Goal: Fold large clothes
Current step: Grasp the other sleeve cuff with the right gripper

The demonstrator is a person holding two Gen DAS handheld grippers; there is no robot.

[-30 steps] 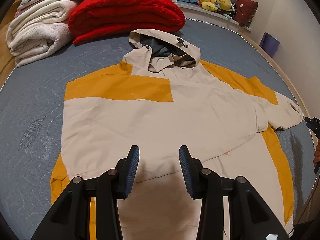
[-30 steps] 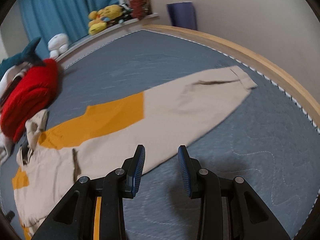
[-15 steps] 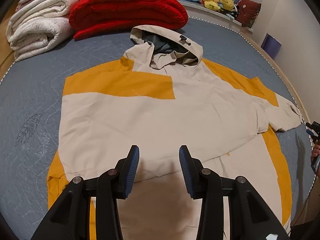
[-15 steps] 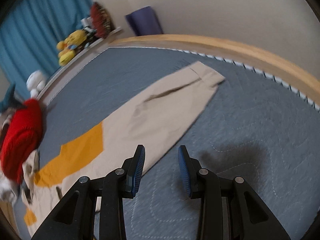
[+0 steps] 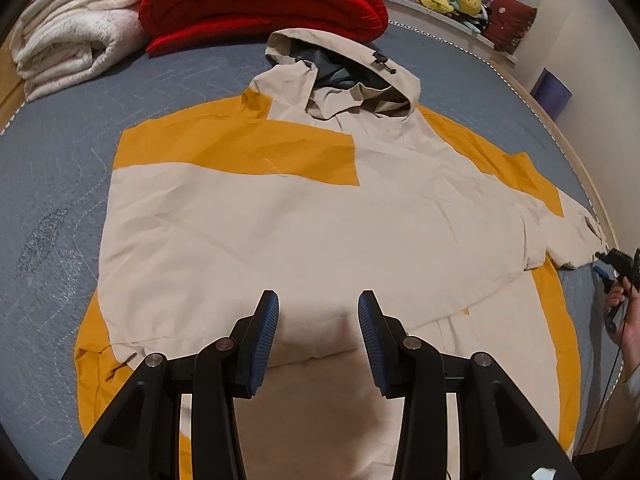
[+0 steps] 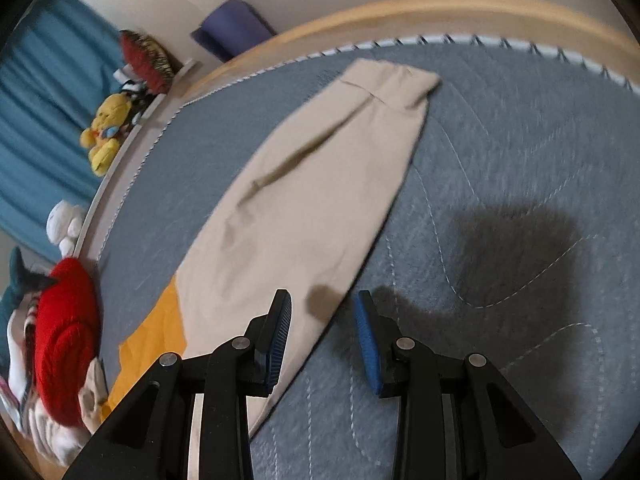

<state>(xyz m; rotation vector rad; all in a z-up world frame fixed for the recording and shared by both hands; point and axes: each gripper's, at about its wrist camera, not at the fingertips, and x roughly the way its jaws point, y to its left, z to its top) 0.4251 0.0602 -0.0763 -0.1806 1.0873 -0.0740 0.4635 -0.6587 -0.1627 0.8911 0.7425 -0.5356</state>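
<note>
A beige and orange hooded jacket (image 5: 304, 224) lies flat on the grey bed, hood (image 5: 344, 68) at the far side. One sleeve is folded across the body. My left gripper (image 5: 318, 336) is open and empty, hovering over the jacket's lower body. The other sleeve (image 6: 316, 200) stretches out to the right, its cuff (image 6: 394, 88) near the bed edge. My right gripper (image 6: 324, 340) is open and empty, low over the sleeve's near edge. It also shows at the right edge of the left wrist view (image 5: 612, 268), by the cuff.
A red folded blanket (image 5: 260, 0) and white folded blankets (image 5: 76, 40) lie behind the hood. Plush toys (image 6: 106, 136) sit on a ledge by blue curtains. A wooden bed rim (image 6: 440, 12) runs past the cuff. A purple bin (image 5: 554, 94) stands by the wall.
My right gripper has swung and moved along the sleeve toward the cuff, now lower over its edge. My left gripper has moved slightly forward over the jacket. Both stay open.
</note>
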